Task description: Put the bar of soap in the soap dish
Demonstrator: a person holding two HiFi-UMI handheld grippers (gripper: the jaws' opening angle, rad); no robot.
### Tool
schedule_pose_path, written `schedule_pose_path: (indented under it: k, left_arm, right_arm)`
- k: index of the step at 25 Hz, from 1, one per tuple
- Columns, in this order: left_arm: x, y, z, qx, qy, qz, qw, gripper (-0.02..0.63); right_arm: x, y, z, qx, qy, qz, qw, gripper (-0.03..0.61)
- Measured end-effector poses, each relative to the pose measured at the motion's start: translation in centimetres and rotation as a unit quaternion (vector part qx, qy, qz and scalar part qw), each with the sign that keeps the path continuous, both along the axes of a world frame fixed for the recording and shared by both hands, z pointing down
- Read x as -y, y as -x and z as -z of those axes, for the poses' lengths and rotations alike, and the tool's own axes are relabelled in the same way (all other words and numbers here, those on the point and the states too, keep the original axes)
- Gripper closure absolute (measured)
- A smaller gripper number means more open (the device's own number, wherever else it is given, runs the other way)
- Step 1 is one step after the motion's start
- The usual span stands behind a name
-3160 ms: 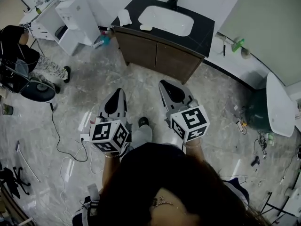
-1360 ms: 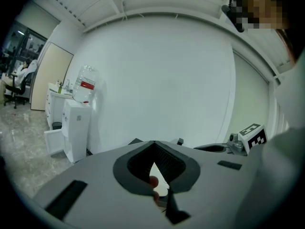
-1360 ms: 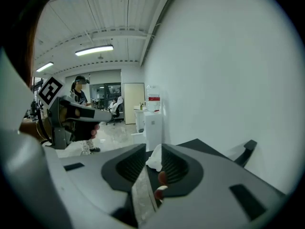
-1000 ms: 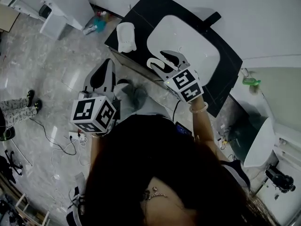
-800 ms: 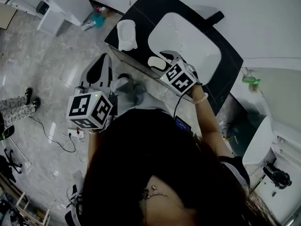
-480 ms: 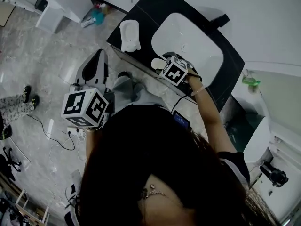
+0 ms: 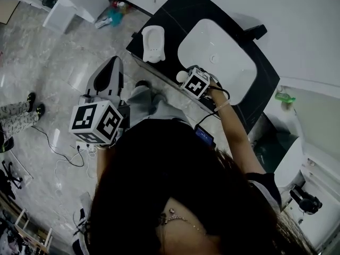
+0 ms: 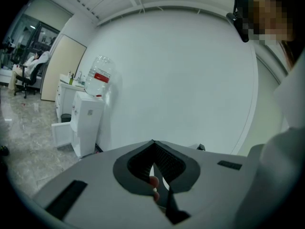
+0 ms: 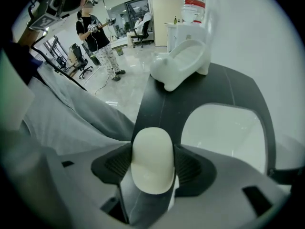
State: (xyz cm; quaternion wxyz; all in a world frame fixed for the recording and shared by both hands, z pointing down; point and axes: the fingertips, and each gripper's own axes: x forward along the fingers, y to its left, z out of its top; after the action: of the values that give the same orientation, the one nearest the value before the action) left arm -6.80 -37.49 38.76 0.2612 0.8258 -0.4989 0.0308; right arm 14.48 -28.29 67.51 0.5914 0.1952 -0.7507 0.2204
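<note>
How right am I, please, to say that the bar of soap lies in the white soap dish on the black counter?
Not quite: the bar of soap is not in the soap dish, which stands empty. It lies on the black counter beside the sink, between the jaws of the right gripper, which have just been opening. The right gripper view shows it.

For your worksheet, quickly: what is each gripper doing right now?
Left gripper: closed, empty.
Right gripper: open, just opened, bar of soap between its jaws.
</note>
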Motion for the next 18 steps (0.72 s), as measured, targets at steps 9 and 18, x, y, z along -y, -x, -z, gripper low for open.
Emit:
schedule_pose_path:
  k: [9,18]
  left_arm:
    - [0.7,-0.6,0.0,-0.002,0.001,-0.012,0.9999,0.617]
    - [0.6,-0.8,0.2,-0.004,-0.003,-0.018,0.9998,0.617]
  right_arm:
    - [0.0,-0.4,0.5,0.003,-0.004,-0.037,0.999,0.308]
    - [2.7,-0.9,3.1,0.074,-0.024,-0.157,0.984,0.308]
